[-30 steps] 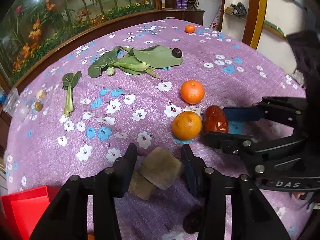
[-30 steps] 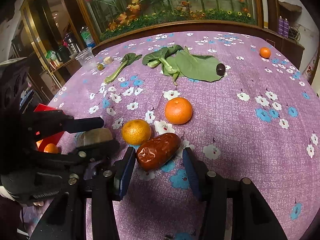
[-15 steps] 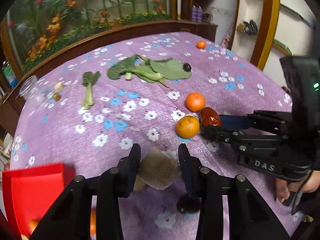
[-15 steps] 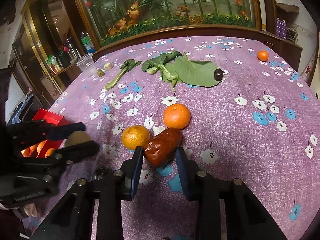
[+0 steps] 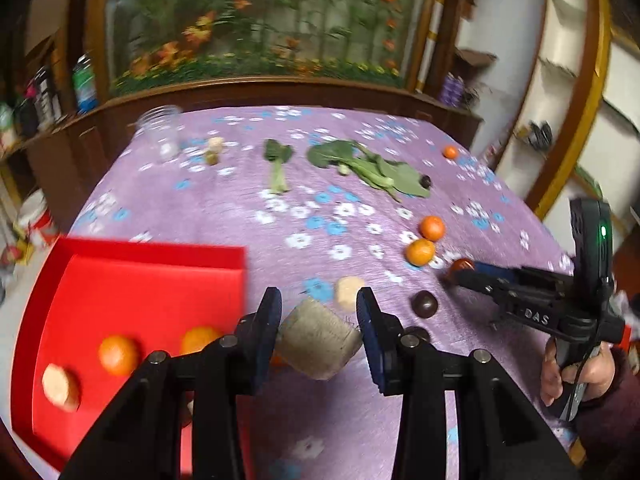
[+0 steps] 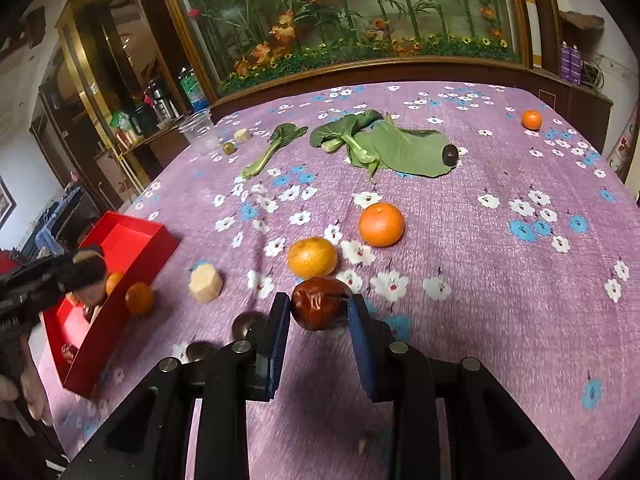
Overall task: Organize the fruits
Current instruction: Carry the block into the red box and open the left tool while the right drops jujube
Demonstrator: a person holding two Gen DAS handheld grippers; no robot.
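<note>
My left gripper [image 5: 319,322] is shut on a tan-brown fruit chunk [image 5: 316,338] and holds it in the air beside the red tray [image 5: 132,280]. The tray holds two oranges [image 5: 118,354] and a pale round piece [image 5: 60,386]. My right gripper [image 6: 319,318] is shut on a red-brown date [image 6: 319,308], lifted just above the cloth. Two oranges [image 6: 312,258] [image 6: 381,224] lie just beyond it. A pale chunk [image 6: 205,282] lies on the cloth between gripper and tray [image 6: 120,240].
Green leaves [image 6: 384,144] with a dark fruit [image 6: 450,155], a bok choy stalk [image 6: 272,148] and a small orange [image 6: 531,119] lie at the far side. A plastic cup [image 6: 198,128] stands at the far left. Dark round fruits [image 5: 424,304] lie near the tray.
My left gripper has lifted the tan chunk and swung left towards the red tray. My right gripper has closed on the date and raised it off the cloth.
</note>
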